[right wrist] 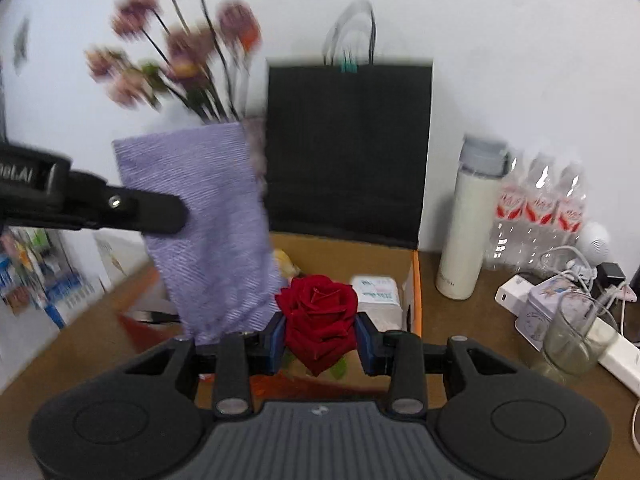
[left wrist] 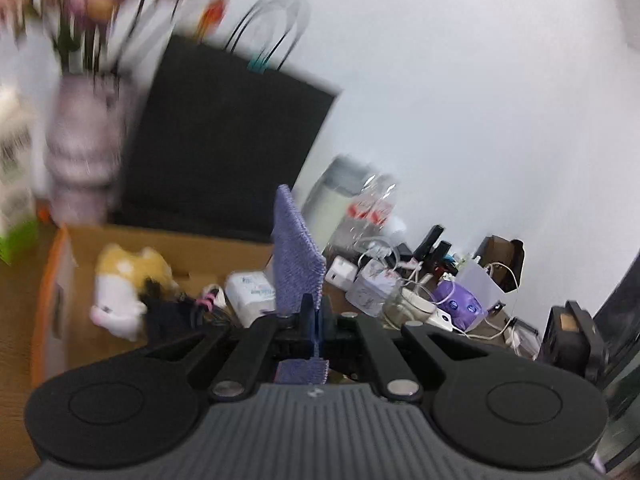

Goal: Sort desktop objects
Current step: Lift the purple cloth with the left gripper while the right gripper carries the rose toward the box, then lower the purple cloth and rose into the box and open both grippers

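My left gripper [left wrist: 317, 316] is shut on a purple ribbed cloth [left wrist: 296, 260] that stands up edge-on between its fingers. The right wrist view shows that same cloth [right wrist: 208, 232] hanging flat from the left gripper [right wrist: 172, 212], which reaches in from the left. My right gripper [right wrist: 321, 340] is shut on a red rose [right wrist: 318, 316], its pads pressing the bloom on both sides. Both grippers hover above an open cardboard box [right wrist: 416, 280] on the wooden desk [right wrist: 460, 320]. The box [left wrist: 168, 240] holds a yellow-and-white plush toy [left wrist: 124, 284] and a white tissue pack [left wrist: 250, 292].
A black paper bag [right wrist: 348, 148] and a vase of pink flowers [right wrist: 180, 56] stand behind the box. To the right are a white bottle [right wrist: 468, 224], packed water bottles [right wrist: 540, 208], a glass [right wrist: 576, 336], a tin [right wrist: 544, 304], chargers and cables.
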Available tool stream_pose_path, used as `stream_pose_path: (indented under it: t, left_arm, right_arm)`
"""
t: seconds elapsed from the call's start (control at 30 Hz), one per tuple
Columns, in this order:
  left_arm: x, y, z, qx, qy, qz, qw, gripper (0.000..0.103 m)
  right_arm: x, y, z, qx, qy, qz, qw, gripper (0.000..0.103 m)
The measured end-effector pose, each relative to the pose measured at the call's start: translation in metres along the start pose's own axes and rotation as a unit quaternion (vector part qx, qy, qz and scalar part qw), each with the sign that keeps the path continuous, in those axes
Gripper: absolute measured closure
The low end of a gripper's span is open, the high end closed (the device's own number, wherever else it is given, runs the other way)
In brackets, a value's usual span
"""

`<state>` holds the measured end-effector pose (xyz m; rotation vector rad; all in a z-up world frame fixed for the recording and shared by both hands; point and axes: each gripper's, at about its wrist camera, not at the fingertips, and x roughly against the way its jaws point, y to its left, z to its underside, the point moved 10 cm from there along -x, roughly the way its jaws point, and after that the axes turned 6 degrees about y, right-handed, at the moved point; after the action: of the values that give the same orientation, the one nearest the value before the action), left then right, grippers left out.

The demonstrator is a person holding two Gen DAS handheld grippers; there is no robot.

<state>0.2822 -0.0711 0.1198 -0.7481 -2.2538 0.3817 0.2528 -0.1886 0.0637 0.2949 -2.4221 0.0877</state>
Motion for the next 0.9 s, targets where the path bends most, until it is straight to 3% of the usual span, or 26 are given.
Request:
stream_pose_path:
  t: [0.1,0.23,0.3,0.37,0.4,0.43,0.5,0.6,0.73,0.8,0.9]
  left_arm:
    - [-0.063,0.042,-0.001,0.058,0.059,-0.013,0.9965,0.101]
    - [-0.117,0.086,0.008,0.038,0.107,-0.114,0.9870,0.099]
    - [-0.127,0.096,0.010,0.029,0.121,-0.139,0.9825,0.095]
    - [-0.127,0.101,0.009,0.019,0.120,-0.164,0.9789,0.064]
    - [-0.126,0.101,0.007,0.011,0.117,-0.172,0.9780,0.036]
    - [-0.123,0.100,0.005,-0.001,0.109,-0.181,0.9774,0.027]
    - [-0.113,0.097,0.003,-0.030,0.104,-0.197,0.9743,0.025]
    - [-0.093,0.103,0.000,-0.032,0.103,-0.240,0.9649,0.002]
    - [-0.059,0.121,0.003,-0.003,0.101,-0.318,0.9427,0.000]
    - [-0.044,0.126,0.010,0.006,0.102,-0.327,0.9396,0.000]
    - [-0.025,0.127,0.027,-0.004,0.113,-0.337,0.9348,0.000]
  right_arm:
    - [-0.057,-0.013,-0.003,-0.003,0.077,0.027,0.997,0.068]
    - [-0.113,-0.023,0.009,0.002,0.159,0.054,0.986,0.068]
    - [-0.129,-0.026,0.017,0.008,0.181,0.066,0.981,0.068]
    - [-0.138,-0.025,0.023,0.016,0.191,0.073,0.979,0.066]
    - [-0.142,-0.025,0.024,0.017,0.195,0.074,0.978,0.061]
    - [-0.144,-0.025,0.024,0.018,0.196,0.074,0.978,0.060]
    - [-0.142,-0.027,0.019,0.009,0.191,0.077,0.978,0.054]
    - [-0.129,-0.030,0.004,-0.028,0.173,0.060,0.983,0.044]
    - [-0.103,-0.028,-0.015,-0.074,0.137,0.025,0.988,0.025]
    - [-0.090,-0.022,-0.019,-0.077,0.118,0.016,0.990,0.017]
    - [-0.075,-0.010,-0.016,-0.062,0.102,0.016,0.993,0.015]
